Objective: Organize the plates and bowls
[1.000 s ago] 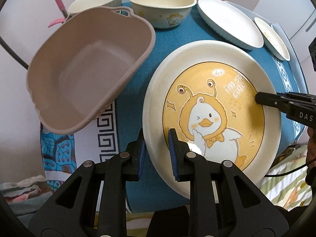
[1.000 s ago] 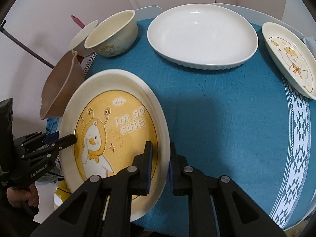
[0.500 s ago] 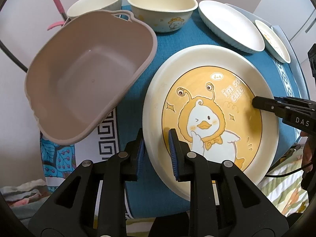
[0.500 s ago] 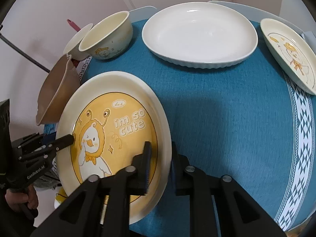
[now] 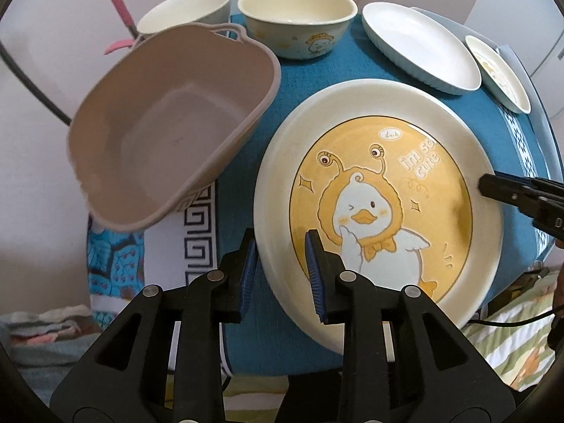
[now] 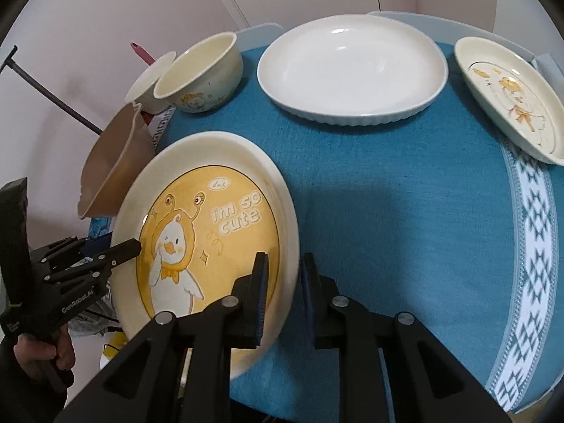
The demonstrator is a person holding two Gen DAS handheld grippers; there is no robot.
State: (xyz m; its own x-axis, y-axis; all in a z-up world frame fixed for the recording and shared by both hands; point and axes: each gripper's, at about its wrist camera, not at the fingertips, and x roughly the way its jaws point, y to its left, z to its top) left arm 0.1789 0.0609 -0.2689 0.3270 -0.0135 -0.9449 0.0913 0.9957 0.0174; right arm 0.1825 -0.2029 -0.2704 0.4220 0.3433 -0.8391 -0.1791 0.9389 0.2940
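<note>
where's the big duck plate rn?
The duck plate is held at opposite rims by the left gripper and right gripper, over the near-left of the blue tablecloth, beside the tan basin.

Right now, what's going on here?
A person with two handheld grippers holds the duck plate from both sides. The left gripper clamps its near-left rim and the right gripper clamps the opposite rim; the plate looks tilted above the blue cloth. The basin sits empty on the left. Two bowls, a white plate and a small duck plate remain on the table.
</note>
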